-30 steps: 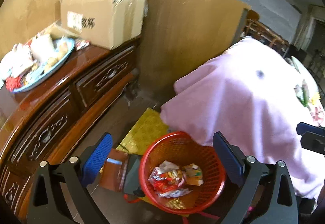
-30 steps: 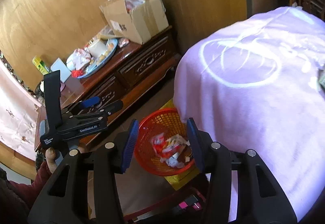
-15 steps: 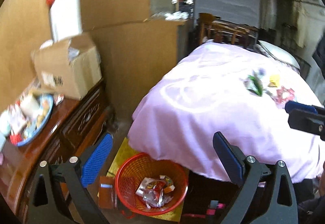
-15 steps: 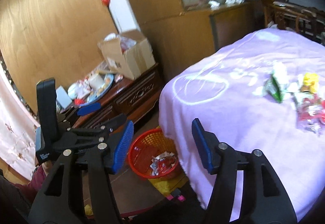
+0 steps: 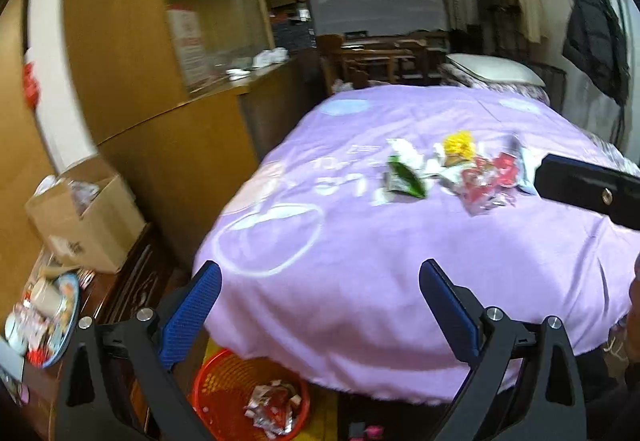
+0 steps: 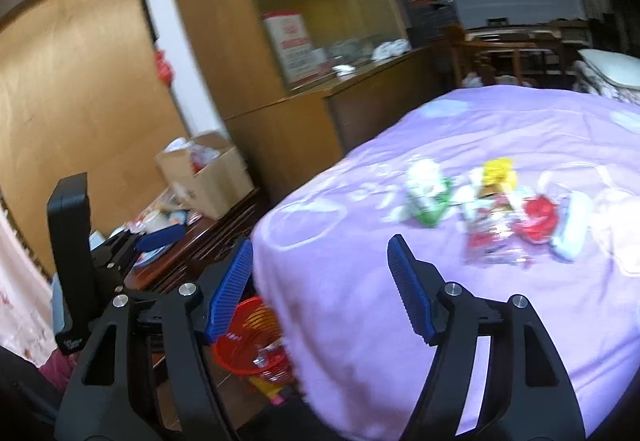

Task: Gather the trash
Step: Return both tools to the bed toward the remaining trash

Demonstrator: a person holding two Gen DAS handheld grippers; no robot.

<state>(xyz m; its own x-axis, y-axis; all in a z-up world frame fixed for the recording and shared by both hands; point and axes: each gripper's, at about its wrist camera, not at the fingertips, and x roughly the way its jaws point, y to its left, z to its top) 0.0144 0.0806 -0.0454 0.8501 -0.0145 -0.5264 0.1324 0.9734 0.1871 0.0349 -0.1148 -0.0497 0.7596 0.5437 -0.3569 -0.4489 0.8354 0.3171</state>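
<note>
Purple bedspread (image 5: 360, 261) carries crumpled wrappers (image 5: 452, 169) toward one o'clock, well apart from the red basket (image 5: 224, 381) on the floor. Light, crinkly and slippery, they look best pinched at a raised fold. Left gripper (image 5: 320, 305) spread, empty; right gripper (image 6: 320, 281), jaws just opening, empty.

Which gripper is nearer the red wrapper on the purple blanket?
Right. The right gripper reaches over the blanket beside the red wrapper; the left gripper hangs back at the bed's near edge, above the red basket.

Dim indoor light, motion blur, fisheye edges dark and warped.
</note>
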